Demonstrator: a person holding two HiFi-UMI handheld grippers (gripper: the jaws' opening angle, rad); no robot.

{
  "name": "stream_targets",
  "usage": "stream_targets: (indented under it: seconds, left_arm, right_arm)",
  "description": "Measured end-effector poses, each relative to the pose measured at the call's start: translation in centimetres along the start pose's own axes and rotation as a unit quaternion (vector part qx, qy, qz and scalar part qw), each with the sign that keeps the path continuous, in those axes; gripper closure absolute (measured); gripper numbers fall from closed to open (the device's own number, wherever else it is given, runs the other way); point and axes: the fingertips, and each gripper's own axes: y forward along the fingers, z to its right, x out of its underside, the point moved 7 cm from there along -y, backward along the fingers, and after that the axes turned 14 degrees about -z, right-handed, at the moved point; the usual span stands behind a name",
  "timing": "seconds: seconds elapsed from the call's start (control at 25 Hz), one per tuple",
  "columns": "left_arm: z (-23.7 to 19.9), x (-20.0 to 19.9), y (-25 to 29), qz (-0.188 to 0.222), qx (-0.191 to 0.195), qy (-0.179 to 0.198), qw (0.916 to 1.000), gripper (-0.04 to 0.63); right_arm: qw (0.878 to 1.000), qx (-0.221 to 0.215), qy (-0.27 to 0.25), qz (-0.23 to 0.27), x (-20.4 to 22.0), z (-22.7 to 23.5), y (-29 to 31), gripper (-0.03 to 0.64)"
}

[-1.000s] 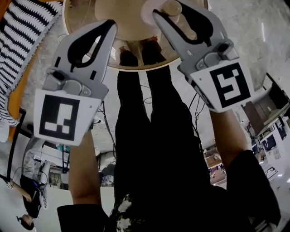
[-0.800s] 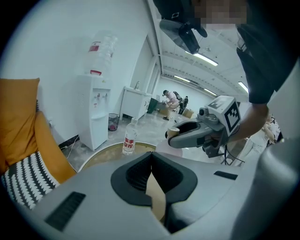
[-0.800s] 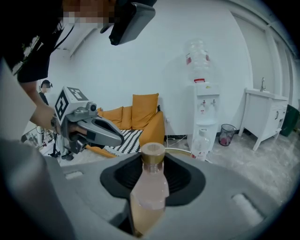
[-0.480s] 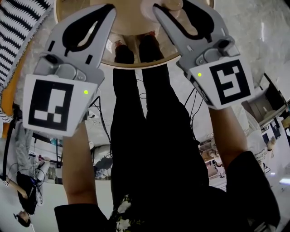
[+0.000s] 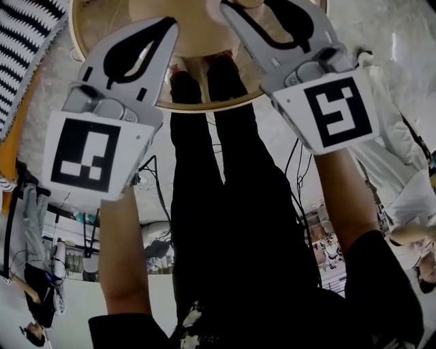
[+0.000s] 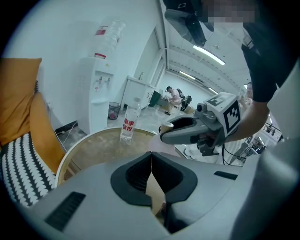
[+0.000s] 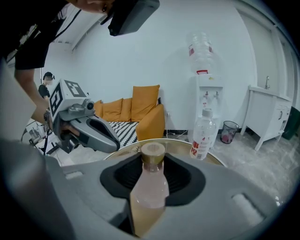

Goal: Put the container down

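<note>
The container is a pale pink bottle [image 7: 149, 183] with a tan cap [image 7: 153, 151]. My right gripper [image 7: 153, 158] is shut on its neck and holds it upright over the round wooden table [image 7: 180, 146]. In the head view the right gripper [image 5: 235, 8] reaches over the table's near rim [image 5: 204, 103], and the bottle is almost cut off by the top edge. My left gripper [image 5: 169, 27] hangs beside it over the same table, shut with nothing in it; its jaw tips [image 6: 151, 154] meet. The left gripper view also shows the right gripper [image 6: 172, 129].
A clear water bottle with a red label [image 6: 130, 123] stands on the far side of the table. Orange cushions [image 7: 140, 110] and a black-and-white striped throw [image 5: 27, 48] lie to the left. A water dispenser [image 7: 206, 101] and a bin [image 7: 228, 131] stand behind.
Both grippers have sunk together towards the table. The right one still holds the pink bottle and the left one is still shut and empty.
</note>
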Motion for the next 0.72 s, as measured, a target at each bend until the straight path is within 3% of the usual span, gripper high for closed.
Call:
stream_targets:
  seconds: [0.16, 0.72]
  left_arm:
    - [-0.5, 0.7, 0.7, -0.027, 0.017, -0.025, 0.9992, 0.581]
    - [-2.3, 4.2, 5.4, -0.055, 0.035, -0.039, 0.9971, 0.581]
  right_arm:
    - [1.0, 0.006, -0.009, -0.005, -0.2, 0.1, 1.2, 0.482]
    - [0.999, 0.002, -0.021, -0.038, 4.7, 0.1, 7.8, 0.48]
